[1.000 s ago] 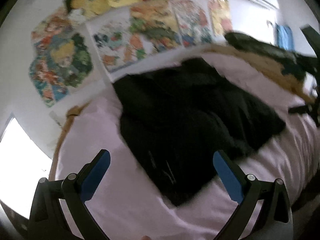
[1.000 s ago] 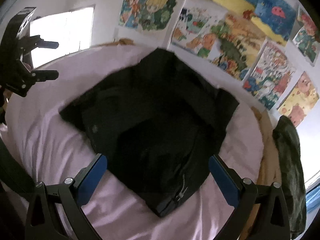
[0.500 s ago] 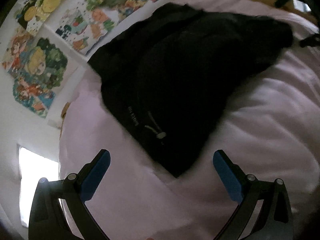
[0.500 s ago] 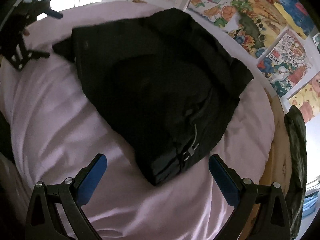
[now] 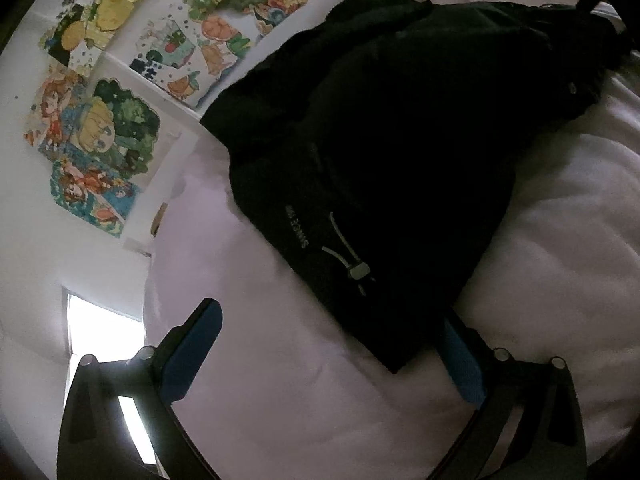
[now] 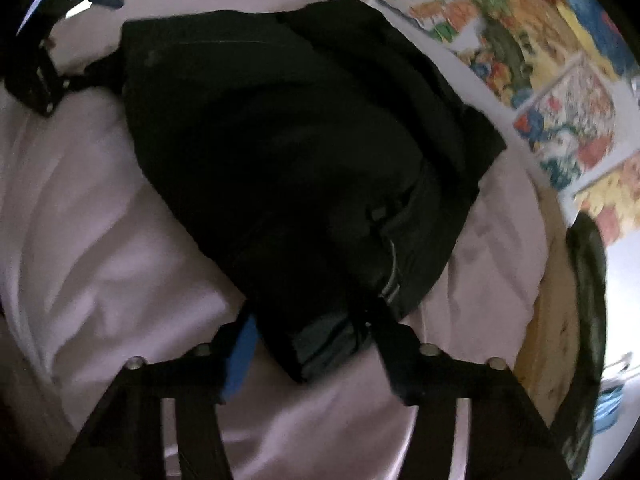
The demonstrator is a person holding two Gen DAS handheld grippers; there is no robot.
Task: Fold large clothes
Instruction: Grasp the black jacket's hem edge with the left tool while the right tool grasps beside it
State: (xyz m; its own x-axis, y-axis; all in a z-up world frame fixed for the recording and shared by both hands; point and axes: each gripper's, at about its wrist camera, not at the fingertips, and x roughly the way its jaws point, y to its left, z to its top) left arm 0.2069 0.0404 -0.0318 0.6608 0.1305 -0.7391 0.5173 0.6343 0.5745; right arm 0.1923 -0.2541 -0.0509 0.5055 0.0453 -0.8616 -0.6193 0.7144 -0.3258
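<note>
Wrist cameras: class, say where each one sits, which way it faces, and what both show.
Left wrist: on the left gripper, low over the pink bed, facing the black jacket; its open fingers show.
Right wrist: on the right gripper, facing the jacket's corner between its fingers; the left gripper shows top left.
Shared: jacket, bed, wall posters.

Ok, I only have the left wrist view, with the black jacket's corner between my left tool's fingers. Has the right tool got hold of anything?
Observer: The right tool sits with its fingers close around another corner of the jacket. I can't tell if it's fully clamped.
Operator: Anything else on the bed over there?
Observer: Yes, a dark green garment lies on the wooden bed end, apart from the jacket.
</note>
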